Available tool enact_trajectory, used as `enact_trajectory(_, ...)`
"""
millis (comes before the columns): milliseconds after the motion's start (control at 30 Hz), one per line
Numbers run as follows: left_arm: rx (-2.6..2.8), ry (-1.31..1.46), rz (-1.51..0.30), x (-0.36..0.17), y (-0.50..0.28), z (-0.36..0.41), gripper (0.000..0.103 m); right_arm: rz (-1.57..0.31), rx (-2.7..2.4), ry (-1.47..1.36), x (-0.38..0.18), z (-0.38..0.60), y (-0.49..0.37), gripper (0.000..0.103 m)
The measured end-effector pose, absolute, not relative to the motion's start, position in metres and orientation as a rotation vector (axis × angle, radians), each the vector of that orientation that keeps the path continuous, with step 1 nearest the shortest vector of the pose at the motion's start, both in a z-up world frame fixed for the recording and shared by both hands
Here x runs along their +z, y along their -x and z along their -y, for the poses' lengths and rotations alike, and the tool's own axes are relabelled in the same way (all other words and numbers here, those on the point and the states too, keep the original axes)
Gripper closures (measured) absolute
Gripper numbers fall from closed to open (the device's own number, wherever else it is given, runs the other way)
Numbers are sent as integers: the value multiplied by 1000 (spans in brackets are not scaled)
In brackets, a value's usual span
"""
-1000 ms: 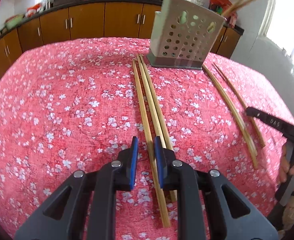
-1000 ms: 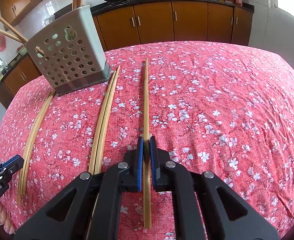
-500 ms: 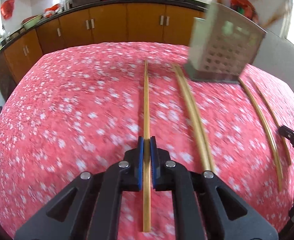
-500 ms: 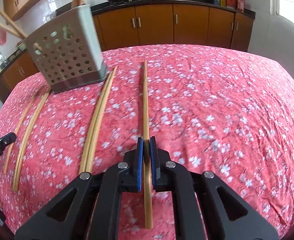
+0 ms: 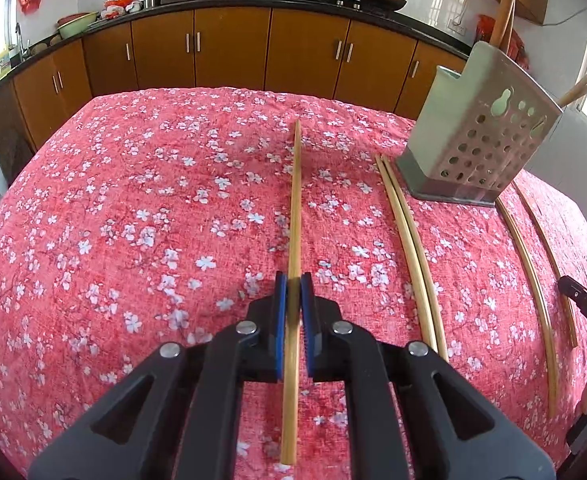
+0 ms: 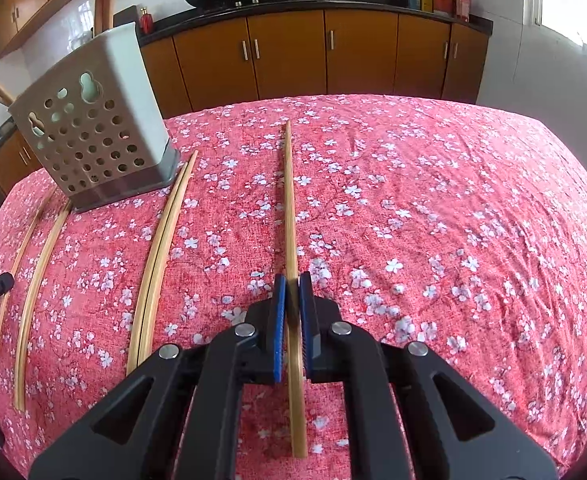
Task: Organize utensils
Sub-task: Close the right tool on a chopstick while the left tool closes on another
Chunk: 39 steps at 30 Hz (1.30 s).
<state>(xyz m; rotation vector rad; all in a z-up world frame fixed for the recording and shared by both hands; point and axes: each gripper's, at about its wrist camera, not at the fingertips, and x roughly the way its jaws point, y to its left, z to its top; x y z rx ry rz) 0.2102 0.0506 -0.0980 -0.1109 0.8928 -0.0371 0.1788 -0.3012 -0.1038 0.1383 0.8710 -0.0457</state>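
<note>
My left gripper (image 5: 293, 286) is shut on a bamboo chopstick (image 5: 295, 208) and holds it just above the red flowered cloth. My right gripper (image 6: 292, 284) is shut on another bamboo chopstick (image 6: 289, 200), also held over the cloth. A grey perforated utensil holder (image 5: 481, 132) stands at the far right in the left wrist view and at the far left in the right wrist view (image 6: 93, 128); several chopsticks stick out of it. A pair of chopsticks (image 5: 409, 248) lies beside the holder, also in the right wrist view (image 6: 161, 248).
Two more chopsticks (image 5: 533, 272) lie past the holder near the table's right side, and show in the right wrist view (image 6: 37, 280). The other gripper's tip (image 5: 585, 308) shows at the right edge. Brown kitchen cabinets (image 5: 233, 52) stand behind the table.
My left gripper has shut on one chopstick and carried it left, away from the other two and the holder. My right gripper keeps its chopstick and has shifted slightly.
</note>
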Motion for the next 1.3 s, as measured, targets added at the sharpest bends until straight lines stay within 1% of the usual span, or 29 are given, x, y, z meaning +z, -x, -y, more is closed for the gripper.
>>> enact_trajectory(1300,-37,111,-889,-101,-208,-50,93,-869,-41,-163,-104,305,-178,95)
